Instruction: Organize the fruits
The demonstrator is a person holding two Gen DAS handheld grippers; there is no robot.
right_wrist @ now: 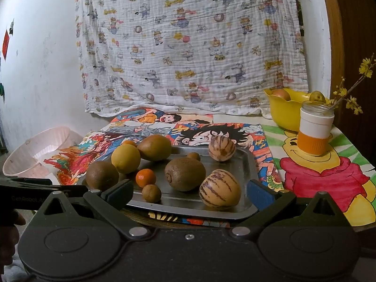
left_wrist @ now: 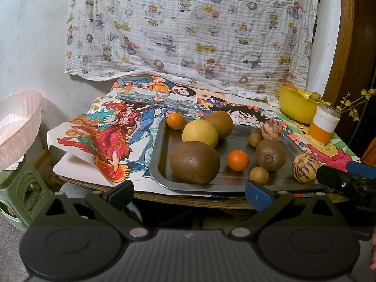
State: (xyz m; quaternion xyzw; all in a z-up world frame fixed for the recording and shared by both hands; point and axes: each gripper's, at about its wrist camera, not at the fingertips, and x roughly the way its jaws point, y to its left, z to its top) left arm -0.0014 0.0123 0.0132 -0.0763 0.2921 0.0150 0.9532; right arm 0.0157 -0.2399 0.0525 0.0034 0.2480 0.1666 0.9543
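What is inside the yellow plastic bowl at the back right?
The yellow plastic bowl holds a reddish apple-like fruit and a greenish-yellow round fruit at its rim. Its wall hides anything deeper.

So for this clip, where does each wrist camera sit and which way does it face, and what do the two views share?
Left wrist: on the left gripper, low before the table's front edge, facing the metal tray of fruit and the hung cloth; its open fingers show, plus the right gripper's tip at right.
Right wrist: on the right gripper, further right, facing the same tray; its open fingers show, plus the left gripper's side and a hand at left.
Shared: tray, yellow bowl, orange-and-white jar, pink basket.
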